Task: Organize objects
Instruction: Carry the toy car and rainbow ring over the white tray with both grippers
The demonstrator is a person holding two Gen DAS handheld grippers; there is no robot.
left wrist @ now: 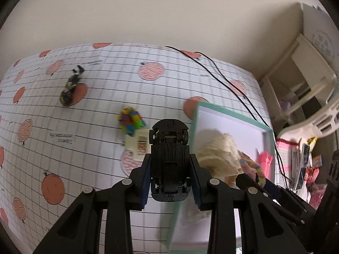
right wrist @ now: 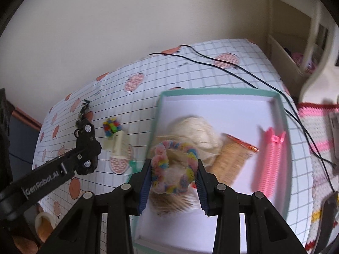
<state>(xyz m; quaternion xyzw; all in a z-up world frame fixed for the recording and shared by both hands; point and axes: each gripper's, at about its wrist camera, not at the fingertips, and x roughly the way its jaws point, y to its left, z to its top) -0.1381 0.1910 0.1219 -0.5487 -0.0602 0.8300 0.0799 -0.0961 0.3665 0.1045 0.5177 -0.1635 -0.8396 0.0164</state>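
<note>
While both grippers are loaded, everything is placed here relative to the shallow box (right wrist: pixel 282 114) with a mint-green rim that rests on the gridded tablecloth (left wrist: pixel 89 127). A black toy car (left wrist: pixel 168 158) is clamped by its flanks, underside to the camera, in the left gripper (left wrist: pixel 170 182), which is held just left of the box's left wall, above the cloth. A pastel rainbow scrunchie (right wrist: pixel 174 167) is squeezed between the blue pads of the right gripper (right wrist: pixel 174 187), above the near left part of the box. Inside the box, a cream ball of yarn (right wrist: pixel 193 133), a tan comb (right wrist: pixel 233 158) and a pink comb (right wrist: pixel 268 160) are seen. The car is judged light, rigid and smooth, so the sides between the wheels are the best place to grip it. The scrunchie is judged soft, light and springy; it is best pinched across its ring. Left of the box, a multicoloured block toy (left wrist: pixel 131 121), a cream plastic piece (left wrist: pixel 138 146) and a dark figure (left wrist: pixel 71 89) lie on the cloth.
</note>
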